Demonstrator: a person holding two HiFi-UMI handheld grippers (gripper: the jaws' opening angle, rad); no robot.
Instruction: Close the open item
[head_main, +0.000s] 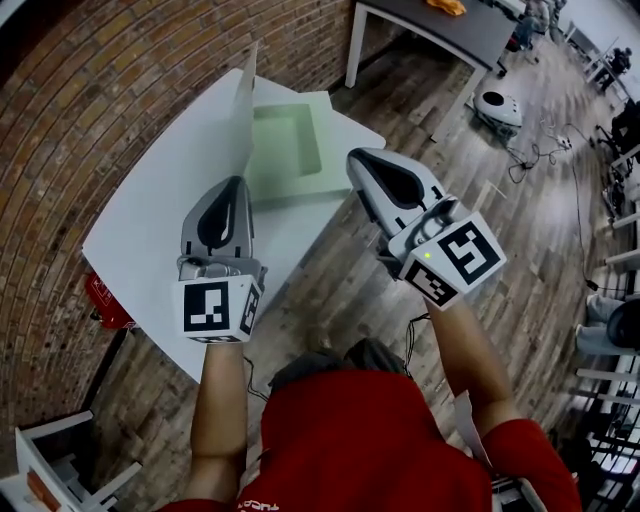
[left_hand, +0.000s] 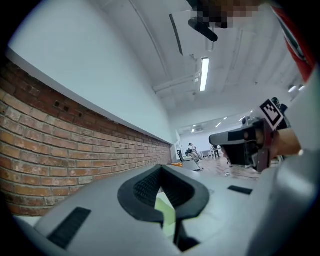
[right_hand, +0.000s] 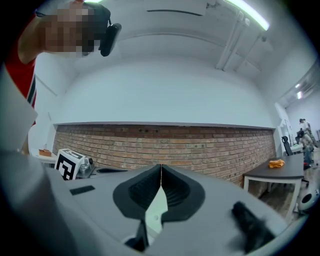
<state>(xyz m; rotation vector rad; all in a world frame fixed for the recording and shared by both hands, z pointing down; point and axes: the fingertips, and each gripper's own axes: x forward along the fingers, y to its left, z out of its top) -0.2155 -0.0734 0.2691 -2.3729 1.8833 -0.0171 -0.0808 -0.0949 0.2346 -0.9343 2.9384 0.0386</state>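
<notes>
An open box (head_main: 285, 140) with a pale green inside lies on the white table (head_main: 150, 220). Its white lid (head_main: 243, 110) stands upright along the box's left side. My left gripper (head_main: 235, 182) is shut with nothing in it, its tips just in front of the lid's near edge. My right gripper (head_main: 357, 157) is also shut and holds nothing, hovering at the box's right side past the table edge. In the left gripper view the shut left gripper (left_hand: 161, 168) shows pale green box (left_hand: 165, 210) below it. The right gripper view shows its shut right gripper (right_hand: 161, 166) facing the brick wall.
A brick wall (head_main: 120, 70) runs behind the table. A dark table (head_main: 450, 35) carrying an orange thing (head_main: 446, 6) stands at the upper right. A white device (head_main: 497, 105) and cables lie on the wooden floor. A red object (head_main: 105, 295) sits under the table's left edge.
</notes>
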